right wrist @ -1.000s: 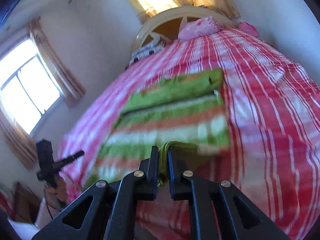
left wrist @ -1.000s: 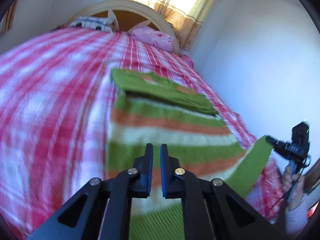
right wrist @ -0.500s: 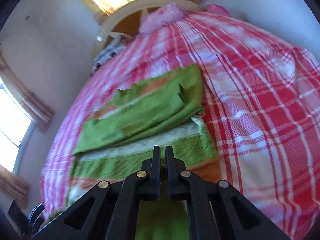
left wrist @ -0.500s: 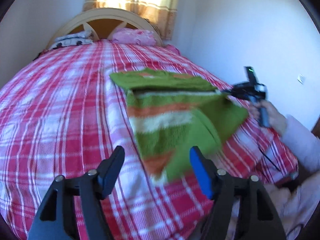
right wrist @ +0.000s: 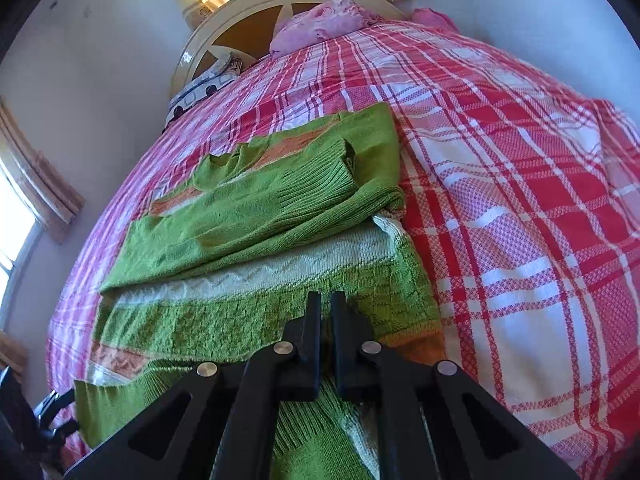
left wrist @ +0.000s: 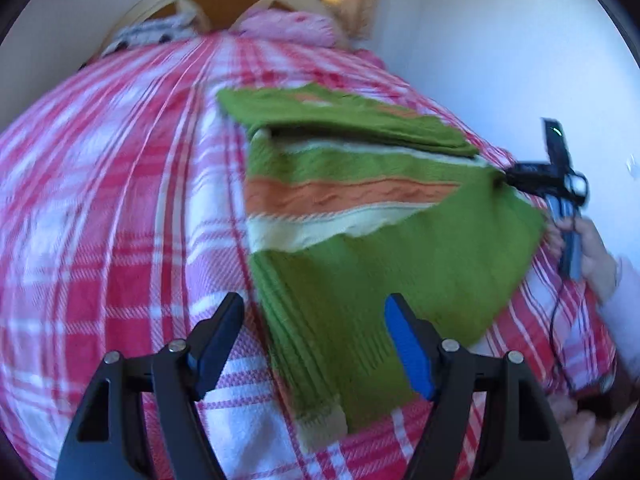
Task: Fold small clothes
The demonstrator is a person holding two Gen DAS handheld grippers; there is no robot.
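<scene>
**Lower edge of the sweater going up in a fold**

The green knitted sweater with orange and cream stripes (right wrist: 256,216) lies on the red-and-white checked bedspread (right wrist: 520,184), its sleeves already laid across the far part near the cream arched headboard (right wrist: 224,28). The right gripper (right wrist: 326,304) has its jaws nearly together on the near hem, with green knit between them. The left gripper (left wrist: 314,320) hangs with jaws spread wide and nothing between them, just above the near-left ribbed edge.

To do this step well, the right hand should probably carry its corner straight toward the far side, low over the cloth, so the hem lands parallel with the sleeves. In the left view the raised flap already runs skewed, its right corner farther up than its left. The empty gripper would best take the left hem corner and bring it level before anything is let go.
</scene>
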